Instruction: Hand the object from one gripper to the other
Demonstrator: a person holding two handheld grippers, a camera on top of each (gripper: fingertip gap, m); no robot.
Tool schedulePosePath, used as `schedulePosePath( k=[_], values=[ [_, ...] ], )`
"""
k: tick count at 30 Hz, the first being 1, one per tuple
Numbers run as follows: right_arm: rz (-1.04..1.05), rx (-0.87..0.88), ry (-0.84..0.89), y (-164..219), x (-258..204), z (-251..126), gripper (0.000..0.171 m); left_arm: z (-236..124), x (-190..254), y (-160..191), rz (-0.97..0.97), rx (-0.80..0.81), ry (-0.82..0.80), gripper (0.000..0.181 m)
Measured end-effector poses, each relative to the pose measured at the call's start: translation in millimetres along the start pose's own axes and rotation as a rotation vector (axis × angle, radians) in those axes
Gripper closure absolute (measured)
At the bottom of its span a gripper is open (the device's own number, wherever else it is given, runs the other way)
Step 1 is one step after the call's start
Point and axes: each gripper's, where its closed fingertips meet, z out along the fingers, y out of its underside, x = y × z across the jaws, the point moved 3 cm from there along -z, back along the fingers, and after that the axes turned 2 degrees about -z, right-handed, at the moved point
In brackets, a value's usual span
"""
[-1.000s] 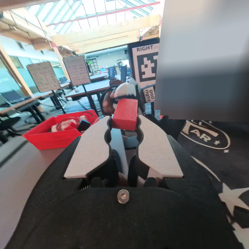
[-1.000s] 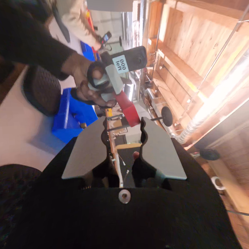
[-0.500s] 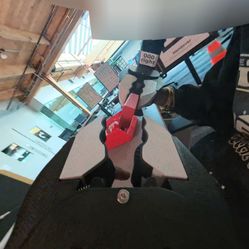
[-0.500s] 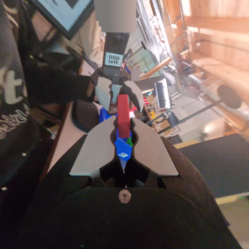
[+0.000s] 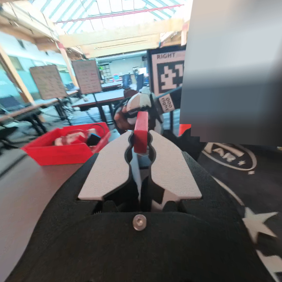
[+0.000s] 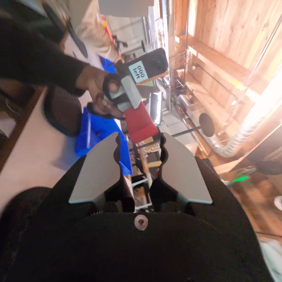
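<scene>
Red block (image 5: 141, 134); red bin (image 5: 61, 152); blue bin (image 6: 97, 129); black-white checker marker board (image 5: 167, 74)

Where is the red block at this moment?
The red block is clamped between the left gripper's fingertips, in mid-air beside the red bin. In the right wrist view it sticks out toward the open right gripper, not yet between its fingers.

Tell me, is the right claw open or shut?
Open. The right claw shows a wide gap between its fingers, with the red block beyond them, in the left claw.
</scene>
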Motion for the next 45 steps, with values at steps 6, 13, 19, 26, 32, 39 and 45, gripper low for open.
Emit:
schedulePosePath(
  k=[6, 13, 19, 26, 32, 39, 45],
  values=[
    [-0.172, -0.032, -0.002, -3.9, -9.9, 6.5, 0.122, 2.3, -3.5, 14.8, -0.185, -0.085, 0.059, 0.165],
    [-0.097, -0.048, -0.108, -3.5, -17.7, 7.5, 0.136, 1.8, 2.1, 13.3, -0.058, -0.076, 0.078, 0.159],
    [0.281, 0.048, -0.183, -2.4, -9.2, 4.2, 0.136, 1.9, 7.2, 6.5, 0.598, -0.082, -0.174, 0.114],
    [0.4, 0.105, -0.249, -6.6, -11.5, 3.1, 0.135, 13.1, 11.0, 15.6, 0.702, -0.16, -0.177, 0.139],
    [0.401, 0.093, -0.224, -5.3, -10.2, 5.8, 0.134, 11.9, 8.5, 12.5, 0.535, -0.145, -0.138, 0.147],
    [-0.153, 0.004, 0.041, -6.4, -6.3, 7.7, 0.121, 2.5, 3.2, 1.6, 0.059, -0.025, -0.005, 0.147],
    [-0.234, -0.015, 0.036, -8.8, -11.3, 11.3, 0.152, 5.9, -1.9, 13.0, -0.05, -0.091, 0.005, 0.147]
  ],
)
